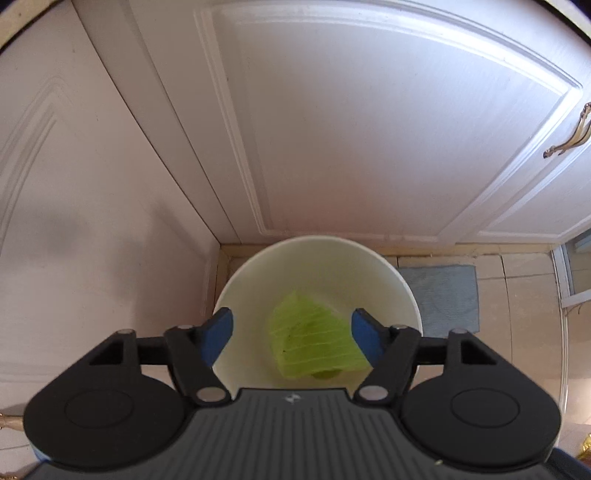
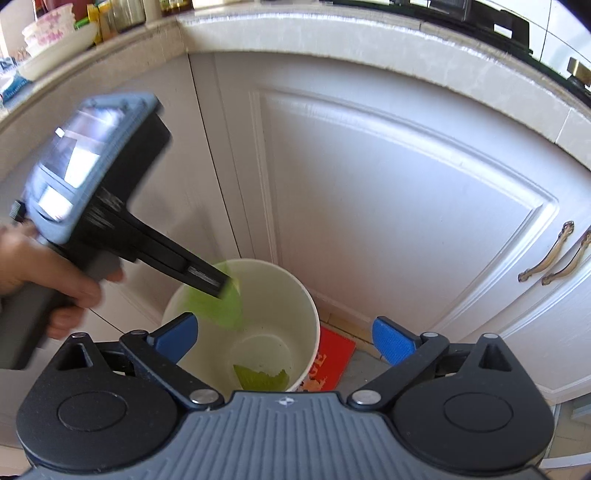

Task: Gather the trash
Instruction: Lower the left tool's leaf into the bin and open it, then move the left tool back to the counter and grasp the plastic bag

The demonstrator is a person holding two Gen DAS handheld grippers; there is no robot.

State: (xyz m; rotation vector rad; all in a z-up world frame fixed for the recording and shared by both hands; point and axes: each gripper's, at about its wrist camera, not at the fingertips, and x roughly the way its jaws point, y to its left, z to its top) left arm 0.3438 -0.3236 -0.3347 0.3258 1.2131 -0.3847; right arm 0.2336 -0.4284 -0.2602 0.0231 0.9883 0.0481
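Observation:
A white paper bucket stands on the floor by the cabinet; it also shows in the right wrist view. My left gripper is open right above the bucket's mouth, and a green leaf scrap hangs blurred between its blue pads, touching the right pad. In the right wrist view the left gripper points down into the bucket with that green scrap at its tip. Another green scrap lies on the bucket's bottom. My right gripper is open and empty above the bucket's near rim.
White cabinet doors with brass handles stand behind the bucket. A countertop above holds stacked bowls and jars. A grey mat and a red packet lie on the tiled floor.

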